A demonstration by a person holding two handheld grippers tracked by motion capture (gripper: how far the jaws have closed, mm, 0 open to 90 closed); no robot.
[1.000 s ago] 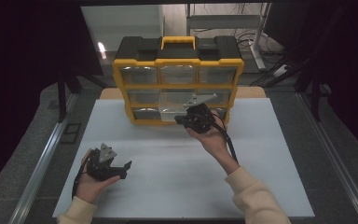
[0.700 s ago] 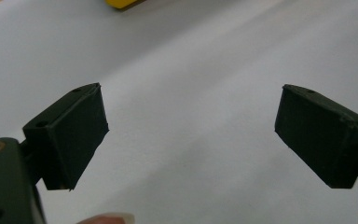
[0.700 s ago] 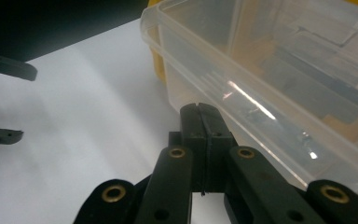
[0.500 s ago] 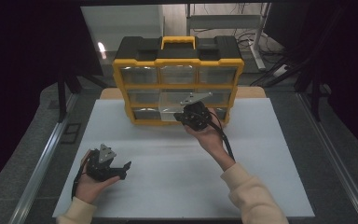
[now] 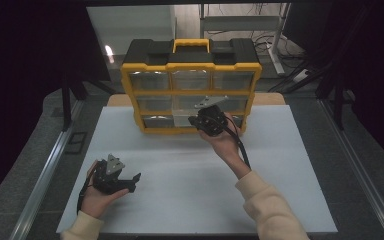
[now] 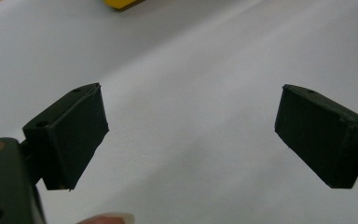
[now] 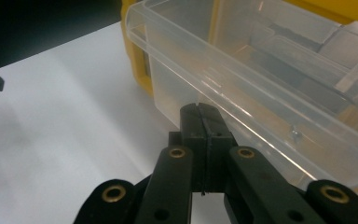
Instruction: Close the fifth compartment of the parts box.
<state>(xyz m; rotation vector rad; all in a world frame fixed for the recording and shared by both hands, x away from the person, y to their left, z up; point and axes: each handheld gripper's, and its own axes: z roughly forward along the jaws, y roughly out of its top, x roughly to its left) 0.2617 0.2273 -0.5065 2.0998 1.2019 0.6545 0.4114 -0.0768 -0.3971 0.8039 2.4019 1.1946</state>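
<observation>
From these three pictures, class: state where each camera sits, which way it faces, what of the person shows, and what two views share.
High view: above the table, looking forward and down at the yellow organizer; both forearms, left gripper, right gripper.
Left gripper view: on the left gripper, facing bare table; open jaws, a fingertip.
Right gripper view: on the right gripper, shut against the clear drawer.
Shared: the organizer's yellow frame shows in the high and right gripper views.
</observation>
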